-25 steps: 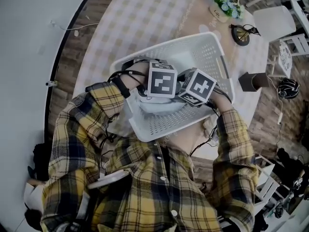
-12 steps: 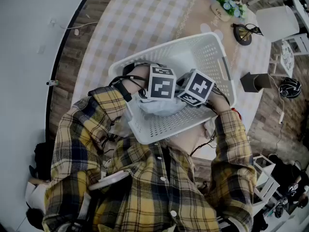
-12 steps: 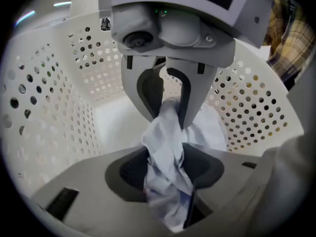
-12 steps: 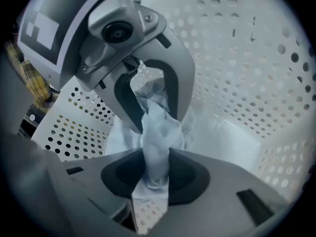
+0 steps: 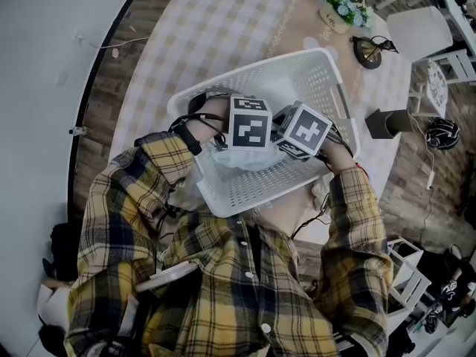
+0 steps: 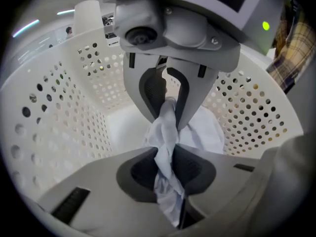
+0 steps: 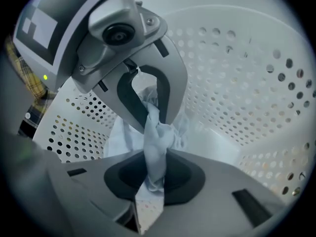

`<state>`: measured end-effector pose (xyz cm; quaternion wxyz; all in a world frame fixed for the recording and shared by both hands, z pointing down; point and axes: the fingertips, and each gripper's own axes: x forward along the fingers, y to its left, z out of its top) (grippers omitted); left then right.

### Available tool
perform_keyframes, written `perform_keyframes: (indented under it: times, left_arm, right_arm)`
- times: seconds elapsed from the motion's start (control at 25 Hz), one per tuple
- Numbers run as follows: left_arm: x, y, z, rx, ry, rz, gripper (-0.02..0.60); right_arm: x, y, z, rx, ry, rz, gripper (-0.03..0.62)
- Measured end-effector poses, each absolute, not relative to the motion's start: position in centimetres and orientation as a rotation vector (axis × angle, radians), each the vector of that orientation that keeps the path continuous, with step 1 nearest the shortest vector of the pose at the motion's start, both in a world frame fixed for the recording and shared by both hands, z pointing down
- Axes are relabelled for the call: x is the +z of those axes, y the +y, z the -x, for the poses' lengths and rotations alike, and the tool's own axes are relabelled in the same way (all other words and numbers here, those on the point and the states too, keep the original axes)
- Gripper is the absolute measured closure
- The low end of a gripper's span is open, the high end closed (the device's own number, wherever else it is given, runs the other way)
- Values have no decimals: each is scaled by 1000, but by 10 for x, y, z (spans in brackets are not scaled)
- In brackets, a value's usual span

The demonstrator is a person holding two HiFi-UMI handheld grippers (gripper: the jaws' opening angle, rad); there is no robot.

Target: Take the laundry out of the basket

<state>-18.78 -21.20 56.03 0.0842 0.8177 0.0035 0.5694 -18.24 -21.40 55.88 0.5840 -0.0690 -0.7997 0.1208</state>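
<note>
A white perforated laundry basket [image 5: 327, 73] stands on the table with a pale blue-white garment [image 5: 245, 161] in it. Both grippers reach down inside. My left gripper [image 6: 167, 132] is closing, and a twisted fold of the garment [image 6: 165, 142] is pinched between its jaws. My right gripper [image 7: 152, 137] is closing too, with a bunched fold of the same garment [image 7: 154, 147] pinched between its jaws. The left gripper's marker cube [image 5: 249, 123] and the right gripper's marker cube [image 5: 305, 130] sit side by side over the basket and hide the jaws in the head view.
The basket's perforated walls [image 6: 69, 98] rise close around both grippers. On the checked tablecloth [image 5: 216, 28] beyond the basket stand a flower pot [image 5: 341, 7], a round dark object [image 5: 369, 52] and a dark box [image 5: 385, 123]. White chairs [image 5: 424, 32] stand at the right.
The head view has shifted slightly. Both marker cubes stay over the basket. The cloth below them looks a little more gathered.
</note>
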Motion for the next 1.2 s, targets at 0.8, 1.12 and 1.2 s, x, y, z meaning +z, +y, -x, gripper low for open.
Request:
perform_keyframes:
  times: [0.8,1.12,1.2]
  left_arm:
    - [448,-197,204,1610,-369,-2605,494]
    - [390,-181,209,1512,-537,-2644,499]
    - [374,-177,205,1484,-561,-2665,500]
  right_arm:
    - [452,-200,194,151,-2055,-113,497]
    - [395,-186,198,121,-2208,-225,499]
    - [379,-183,193,109,-2239,-253,499]
